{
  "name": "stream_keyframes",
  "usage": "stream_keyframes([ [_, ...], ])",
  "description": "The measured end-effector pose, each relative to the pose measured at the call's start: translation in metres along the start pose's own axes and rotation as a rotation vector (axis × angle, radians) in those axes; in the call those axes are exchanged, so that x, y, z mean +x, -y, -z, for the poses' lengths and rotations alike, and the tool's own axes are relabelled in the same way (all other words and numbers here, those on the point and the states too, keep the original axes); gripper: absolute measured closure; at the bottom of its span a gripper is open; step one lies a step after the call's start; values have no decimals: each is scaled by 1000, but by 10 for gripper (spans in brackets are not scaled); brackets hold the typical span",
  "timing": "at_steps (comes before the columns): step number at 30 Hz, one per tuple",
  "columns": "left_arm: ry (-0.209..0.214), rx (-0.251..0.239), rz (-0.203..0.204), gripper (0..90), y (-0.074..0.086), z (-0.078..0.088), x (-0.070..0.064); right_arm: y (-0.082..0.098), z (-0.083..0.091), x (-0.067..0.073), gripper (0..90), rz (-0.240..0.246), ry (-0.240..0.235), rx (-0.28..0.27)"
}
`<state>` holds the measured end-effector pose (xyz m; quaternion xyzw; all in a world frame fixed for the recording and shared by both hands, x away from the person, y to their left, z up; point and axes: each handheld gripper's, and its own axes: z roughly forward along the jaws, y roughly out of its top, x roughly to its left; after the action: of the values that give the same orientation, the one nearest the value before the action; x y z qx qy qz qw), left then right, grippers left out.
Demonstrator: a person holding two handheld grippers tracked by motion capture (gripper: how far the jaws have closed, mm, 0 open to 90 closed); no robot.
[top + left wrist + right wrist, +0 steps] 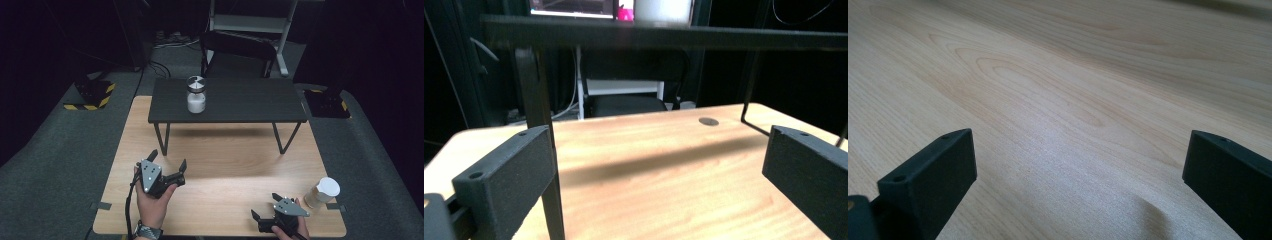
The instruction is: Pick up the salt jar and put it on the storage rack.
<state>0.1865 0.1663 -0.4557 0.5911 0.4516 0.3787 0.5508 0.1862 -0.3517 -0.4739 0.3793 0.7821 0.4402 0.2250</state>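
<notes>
Jar (196,94) on shelf (240,102); cup (322,192) near table's (220,165) right edge.

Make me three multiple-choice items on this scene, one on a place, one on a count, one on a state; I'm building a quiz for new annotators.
1. Where does the glass jar stand?
A. on the black raised shelf
B. on the wooden table
C. on the floor

2. How many containers are on the table and the shelf together?
A. one
B. two
C. four

3. What state is the left tool in?
A. shut on the jar
B. shut on nothing
C. open, holding nothing

Answers:
1 A, the jar sits on the shelf's left part.
2 B, the jar plus the white-lidded cup.
3 C, its jaws stand wide apart over bare wood.
</notes>
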Motion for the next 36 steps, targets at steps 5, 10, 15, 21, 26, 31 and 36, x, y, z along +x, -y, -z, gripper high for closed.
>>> stream_keyframes([
  [5, 7, 38, -1, 7, 12, 14, -2, 0, 0, 0, 6, -16, 2, 0],
  [10, 15, 71, 11, 7, 21, 32, -2, 1, 0, -1, 6, -22, 3, 2],
  [15, 14, 111, 17, 7, 31, 45, -1, 1, 0, -2, 6, -29, 5, 1],
  [21, 15, 163, 20, 7, 39, 51, -3, 1, 0, -2, 6, -32, 7, 2],
  [26, 32, 196, 7, 7, 41, 52, -7, 2, 1, -3, 6, -35, 7, 0],
  [31, 44, 238, 19, 7, 44, 52, -6, 2, 1, -4, 6, -41, 8, 0],
  [36, 53, 268, 19, 8, 51, 51, -5, 2, 1, -4, 6, -48, 10, 3],
])
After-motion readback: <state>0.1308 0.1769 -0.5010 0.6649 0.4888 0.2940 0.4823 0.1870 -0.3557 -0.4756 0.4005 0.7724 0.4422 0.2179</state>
